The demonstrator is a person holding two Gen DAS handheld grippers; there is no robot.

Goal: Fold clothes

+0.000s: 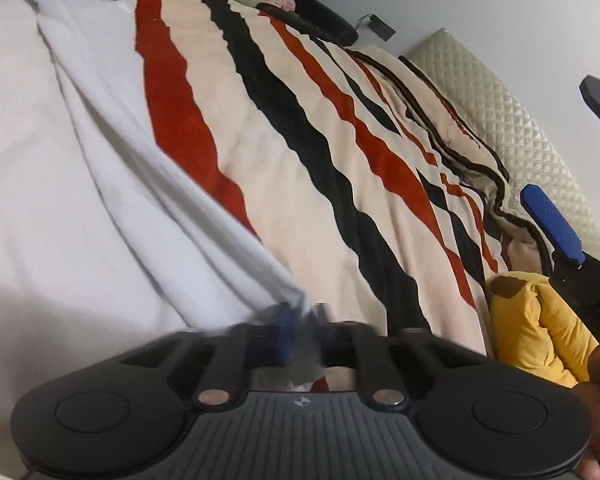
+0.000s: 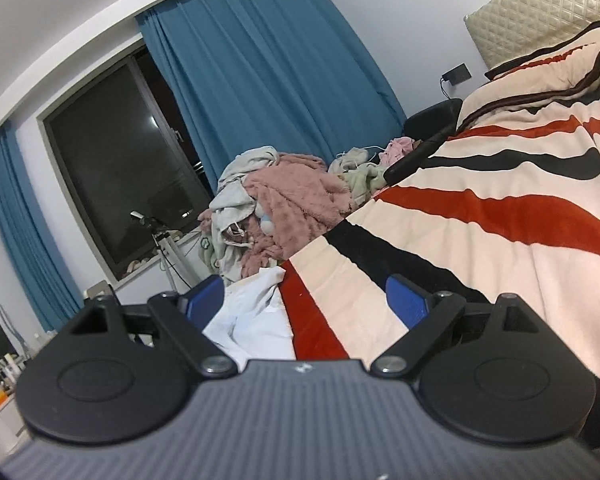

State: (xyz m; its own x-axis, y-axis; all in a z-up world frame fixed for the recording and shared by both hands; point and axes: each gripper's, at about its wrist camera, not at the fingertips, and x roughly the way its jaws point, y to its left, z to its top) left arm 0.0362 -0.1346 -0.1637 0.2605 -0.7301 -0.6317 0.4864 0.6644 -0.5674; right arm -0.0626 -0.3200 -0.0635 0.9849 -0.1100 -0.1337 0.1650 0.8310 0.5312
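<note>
A white garment [image 1: 84, 168] lies spread over the left of the bed, on a cream blanket with red and black stripes [image 1: 300, 128]. My left gripper [image 1: 296, 320] is shut on a bunched edge of the white garment and the cloth pulls taut up and left from it. My right gripper [image 2: 306, 300] is open and empty, low over the blanket [image 2: 500, 216]; a corner of the white garment [image 2: 252, 316] lies by its left finger. The right gripper's blue finger [image 1: 552, 224] shows at the right edge of the left wrist view.
A pile of pink and pale clothes [image 2: 284, 204] sits at the bed's far end. A yellow cloth [image 1: 540, 336] lies by the right gripper. A quilted headboard [image 1: 512, 120], blue curtains [image 2: 268, 80], a dark window [image 2: 116, 152] and a tripod [image 2: 168, 248] surround the bed.
</note>
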